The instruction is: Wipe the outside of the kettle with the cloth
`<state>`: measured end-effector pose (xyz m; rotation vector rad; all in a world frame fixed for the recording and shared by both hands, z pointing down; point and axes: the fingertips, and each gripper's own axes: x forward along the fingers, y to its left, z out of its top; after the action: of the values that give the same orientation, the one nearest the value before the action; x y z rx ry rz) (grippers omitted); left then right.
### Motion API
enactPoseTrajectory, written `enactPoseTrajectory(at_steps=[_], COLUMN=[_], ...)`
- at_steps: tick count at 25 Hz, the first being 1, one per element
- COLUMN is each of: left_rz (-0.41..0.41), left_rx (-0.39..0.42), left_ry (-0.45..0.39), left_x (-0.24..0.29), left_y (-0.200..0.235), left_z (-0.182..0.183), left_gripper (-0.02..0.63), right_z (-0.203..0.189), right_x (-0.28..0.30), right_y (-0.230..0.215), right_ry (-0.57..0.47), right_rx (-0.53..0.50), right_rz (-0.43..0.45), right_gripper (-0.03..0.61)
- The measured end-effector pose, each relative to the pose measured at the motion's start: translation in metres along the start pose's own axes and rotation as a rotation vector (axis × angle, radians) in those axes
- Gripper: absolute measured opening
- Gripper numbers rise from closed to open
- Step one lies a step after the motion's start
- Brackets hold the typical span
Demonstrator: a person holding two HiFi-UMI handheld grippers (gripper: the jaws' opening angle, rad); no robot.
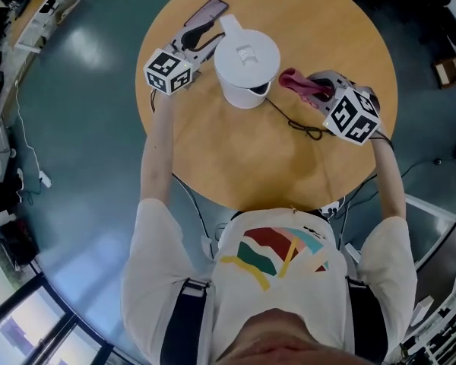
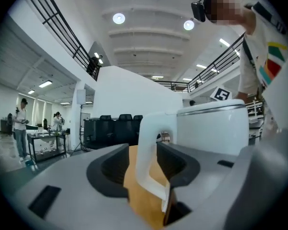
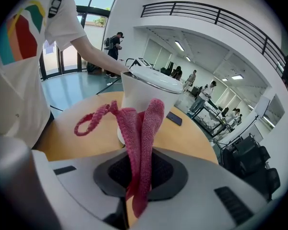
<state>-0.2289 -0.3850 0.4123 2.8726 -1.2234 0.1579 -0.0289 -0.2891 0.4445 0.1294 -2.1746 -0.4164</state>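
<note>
On the round worktop (image 1: pixel 235 154) the white kettle (image 1: pixel 247 63) stands upright near the middle, lid on, its cord (image 1: pixel 296 124) trailing toward the person. Wiping, in my judgement, has not begun: the pink cloth (image 1: pixel 295 82) hangs just beside the kettle wall, with no contact visible. The whole outside is left to wipe. Left tool (image 1: pixel 205 36): jaws well apart, one either side of the kettle handle (image 2: pixel 146 157); the handle sits close against one pad and bare worktop shows at the other, so it is not clamped. Right tool (image 1: pixel 319 91): jaws closed on a fold of the cloth, loose ends pointing toward the kettle
</note>
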Motion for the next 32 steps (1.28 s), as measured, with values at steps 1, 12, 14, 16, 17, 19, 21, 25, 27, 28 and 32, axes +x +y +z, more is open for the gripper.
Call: enactPoseTrajectory(at_steps=[1, 12, 14, 16, 17, 19, 21, 25, 27, 28, 32], left_rz=[-0.033, -0.106, -0.094, -0.076, -0.071, -0.067, -0.060, 0.010, 0.044, 0.062, 0.148], left_rx=[0.004, 0.029, 0.035, 0.045, 0.048, 0.056, 0.070, 0.076, 0.077, 0.078, 0.079], left_ry=[0.009, 0.043, 0.043, 0.044, 0.044, 0.058, 0.089, 0.126, 0.146, 0.154, 0.159], left_x=[0.000, 0.023, 0.031, 0.035, 0.035, 0.033, 0.030, 0.013, 0.001, -0.004, -0.023], left_y=[-0.003, -0.006, -0.006, -0.006, -0.007, -0.010, -0.014, -0.012, -0.012, -0.013, -0.023], left_z=[-0.001, -0.012, -0.013, -0.011, -0.010, -0.010, -0.016, -0.025, -0.029, -0.030, -0.025], left_gripper=[0.213, 0.213, 0.213, 0.213, 0.212, 0.212, 0.210, 0.162, 0.156, 0.155, 0.152], right_z=[0.000, -0.012, -0.013, -0.013, -0.012, -0.012, -0.012, -0.005, 0.000, 0.001, 0.004], right_x=[0.003, 0.019, 0.020, 0.019, 0.018, 0.014, 0.011, 0.009, 0.007, 0.004, -0.011], right_y=[0.001, 0.012, 0.013, 0.016, 0.018, 0.021, 0.026, 0.044, 0.053, 0.057, 0.068], right_ry=[-0.003, 0.005, 0.004, -0.001, -0.004, -0.009, -0.010, -0.032, -0.045, -0.052, -0.071], right_rx=[-0.003, 0.022, 0.026, 0.033, 0.037, 0.043, 0.038, 0.027, 0.024, 0.022, 0.018], right_rz=[0.006, 0.045, 0.049, 0.053, 0.056, 0.060, 0.062, 0.068, 0.070, 0.069, 0.068], right_gripper=[0.038, 0.038, 0.038, 0.039, 0.038, 0.039, 0.038, 0.039, 0.038, 0.039, 0.039])
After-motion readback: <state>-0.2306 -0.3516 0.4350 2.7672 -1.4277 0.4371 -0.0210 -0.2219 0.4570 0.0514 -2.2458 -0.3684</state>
